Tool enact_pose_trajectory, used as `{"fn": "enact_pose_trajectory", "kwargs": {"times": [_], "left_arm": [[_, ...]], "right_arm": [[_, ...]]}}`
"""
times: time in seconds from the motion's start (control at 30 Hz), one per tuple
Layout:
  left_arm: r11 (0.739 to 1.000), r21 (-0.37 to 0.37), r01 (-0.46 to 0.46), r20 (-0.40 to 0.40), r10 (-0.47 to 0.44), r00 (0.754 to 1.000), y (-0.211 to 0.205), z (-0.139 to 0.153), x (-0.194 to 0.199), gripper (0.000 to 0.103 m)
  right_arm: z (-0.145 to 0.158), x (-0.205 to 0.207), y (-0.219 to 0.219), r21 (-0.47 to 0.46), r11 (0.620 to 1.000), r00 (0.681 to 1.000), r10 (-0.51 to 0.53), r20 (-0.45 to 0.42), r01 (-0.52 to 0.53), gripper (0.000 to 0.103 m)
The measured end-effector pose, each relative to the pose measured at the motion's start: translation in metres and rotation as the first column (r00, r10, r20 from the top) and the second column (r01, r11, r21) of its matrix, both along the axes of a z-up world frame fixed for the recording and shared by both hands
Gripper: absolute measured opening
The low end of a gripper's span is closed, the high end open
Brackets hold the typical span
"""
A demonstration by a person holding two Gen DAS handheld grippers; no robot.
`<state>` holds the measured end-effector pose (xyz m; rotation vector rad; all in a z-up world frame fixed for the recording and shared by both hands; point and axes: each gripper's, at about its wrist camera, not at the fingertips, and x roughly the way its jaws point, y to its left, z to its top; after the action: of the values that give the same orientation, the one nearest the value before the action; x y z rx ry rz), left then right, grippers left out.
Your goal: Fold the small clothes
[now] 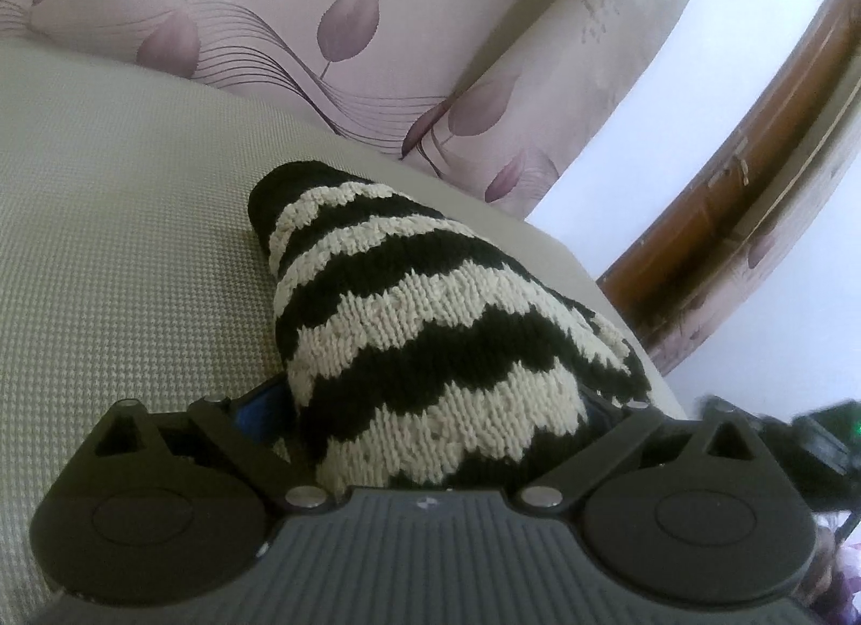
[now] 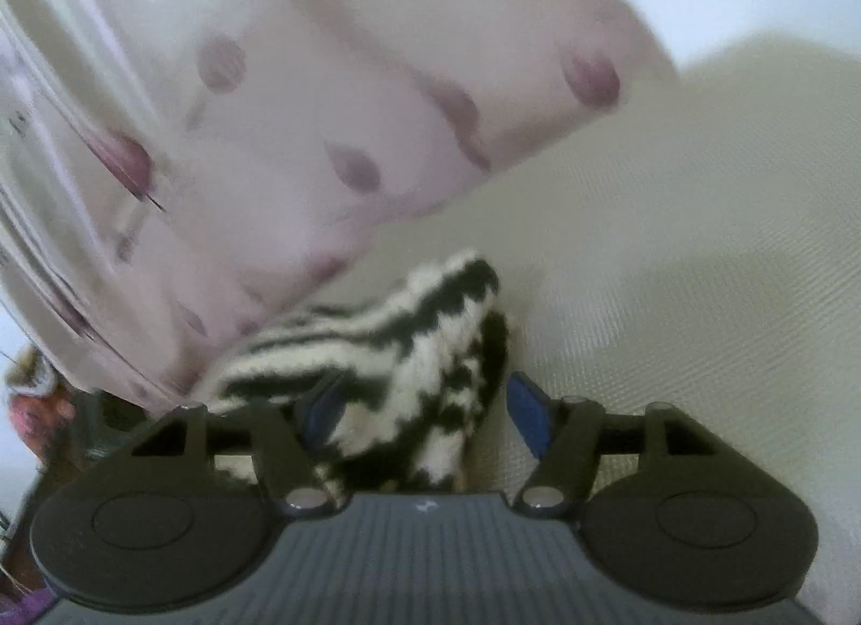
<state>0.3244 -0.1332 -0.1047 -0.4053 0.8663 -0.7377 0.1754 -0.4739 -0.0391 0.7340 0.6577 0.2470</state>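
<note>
A small black-and-cream striped knitted garment lies bunched on a beige woven cushion. My left gripper has the knit heaped between and over its fingers; the fingertips are hidden under it, so its state is unclear. In the blurred right wrist view the same knit lies between the blue pads of my right gripper, which stands wide open around it.
A pale pink curtain with purple leaf print hangs behind the cushion. A brown wooden frame stands at the right. The cushion edge runs just right of the knit. The other gripper's dark body shows at the right.
</note>
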Motion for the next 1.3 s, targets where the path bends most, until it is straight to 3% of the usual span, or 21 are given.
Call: {"fn": "enact_pose_trajectory", "kwargs": {"times": [0.07, 0.17, 0.33, 0.43, 0.57, 0.67, 0.77, 0.9, 1.03, 1.07, 1.13, 1.2, 1.3], "left_arm": [[1.000, -0.010, -0.012, 0.002, 0.012, 1.000, 0.003, 0.000, -0.004, 0.101], [0.999, -0.032, -0.042, 0.005, 0.042, 0.999, 0.010, -0.001, -0.013, 0.101], [0.995, -0.045, -0.085, 0.026, 0.087, 0.996, 0.017, 0.003, -0.036, 0.102], [0.995, -0.037, -0.089, 0.067, 0.091, 0.994, 0.017, 0.008, -0.051, 0.102], [0.997, -0.017, -0.077, 0.141, 0.079, 0.987, 0.013, 0.016, -0.071, 0.102], [0.998, -0.001, -0.065, 0.155, 0.064, 0.986, 0.008, 0.017, -0.077, 0.102], [0.998, -0.004, -0.068, 0.168, 0.067, 0.983, 0.010, 0.018, -0.080, 0.102], [0.997, -0.010, -0.079, 0.165, 0.079, 0.983, 0.012, 0.016, -0.081, 0.102], [0.996, -0.011, -0.084, 0.173, 0.085, 0.981, 0.012, 0.016, -0.080, 0.103], [0.996, -0.011, -0.087, 0.175, 0.087, 0.981, 0.012, 0.016, -0.082, 0.103], [0.996, -0.010, -0.090, 0.177, 0.090, 0.980, 0.013, 0.015, -0.082, 0.103], [0.995, -0.014, -0.099, 0.176, 0.100, 0.979, 0.015, 0.015, -0.083, 0.103], [0.995, -0.023, -0.096, 0.179, 0.099, 0.979, 0.017, 0.016, -0.085, 0.103]], "right_arm": [[0.006, -0.015, 0.001, 0.039, 0.998, 0.999, 0.041, 0.026, -0.042, 0.049], [0.007, -0.026, 0.017, -0.016, 0.992, 0.992, 0.125, 0.000, -0.125, 0.042], [0.003, -0.036, 0.033, -0.111, 0.972, 0.978, 0.205, -0.034, -0.208, 0.041], [0.005, -0.046, 0.033, -0.096, 0.956, 0.960, 0.278, -0.024, -0.279, 0.044], [0.008, -0.051, 0.041, -0.096, 0.905, 0.909, 0.417, -0.007, -0.415, 0.044], [0.011, -0.059, 0.034, -0.078, 0.889, 0.891, 0.455, 0.018, -0.452, 0.044], [0.014, -0.065, 0.023, -0.077, 0.904, 0.905, 0.425, 0.029, -0.422, 0.044], [0.014, -0.060, 0.009, -0.019, 0.955, 0.953, 0.297, 0.062, -0.296, 0.044], [0.006, -0.036, 0.015, -0.002, 0.966, 0.965, 0.259, 0.047, -0.259, 0.044], [0.002, -0.031, 0.020, -0.003, 0.965, 0.964, 0.263, 0.039, -0.263, 0.042], [-0.002, -0.023, 0.028, -0.010, 0.964, 0.964, 0.265, 0.035, -0.265, 0.016], [0.000, -0.024, 0.036, -0.059, 0.964, 0.964, 0.262, 0.051, -0.259, 0.013], [0.018, -0.037, 0.040, -0.222, 0.952, 0.968, 0.236, 0.086, -0.212, 0.011]]}}
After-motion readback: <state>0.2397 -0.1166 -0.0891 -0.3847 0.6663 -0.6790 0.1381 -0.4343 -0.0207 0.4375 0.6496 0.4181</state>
